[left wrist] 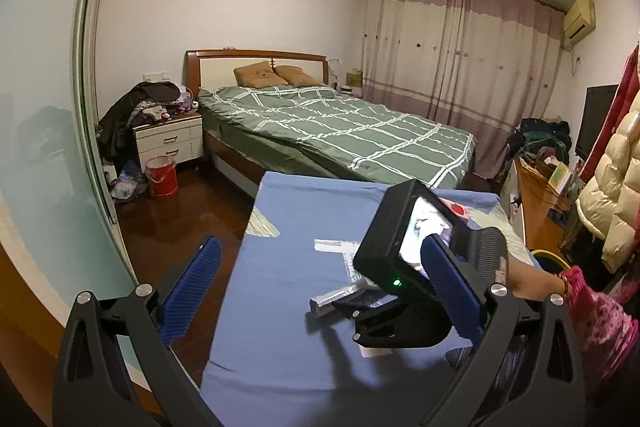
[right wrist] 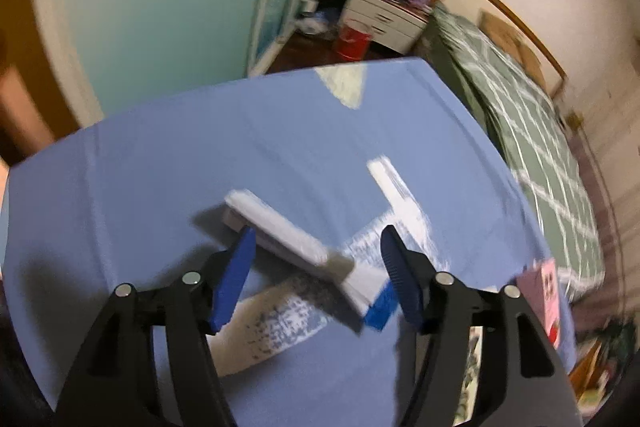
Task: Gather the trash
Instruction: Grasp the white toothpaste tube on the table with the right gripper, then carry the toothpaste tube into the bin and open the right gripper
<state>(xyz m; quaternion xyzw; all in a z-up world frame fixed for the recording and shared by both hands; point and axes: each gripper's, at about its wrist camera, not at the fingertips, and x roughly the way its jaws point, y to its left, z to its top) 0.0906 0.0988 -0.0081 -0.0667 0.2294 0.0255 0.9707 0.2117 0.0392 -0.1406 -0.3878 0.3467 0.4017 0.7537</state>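
Right gripper [right wrist: 318,273] angled down over blue-clothed table [right wrist: 160,167], jaws apart, blue fingers [right wrist: 234,277] straddling a long silver-white wrapper [right wrist: 288,241] lying flat on the cloth; contact with it not determinable owing to blur. Seen from left wrist: right gripper [left wrist: 362,303] low over wrapper [left wrist: 340,299], sleeved hand [left wrist: 528,281] behind it. Left gripper [left wrist: 320,287] held level above table's near left edge, jaws wide apart, nothing between them. White printed patches on cloth [right wrist: 400,199] just beyond wrapper. Red bucket [left wrist: 161,175] on floor beside white nightstand [left wrist: 170,143], well apart from table.
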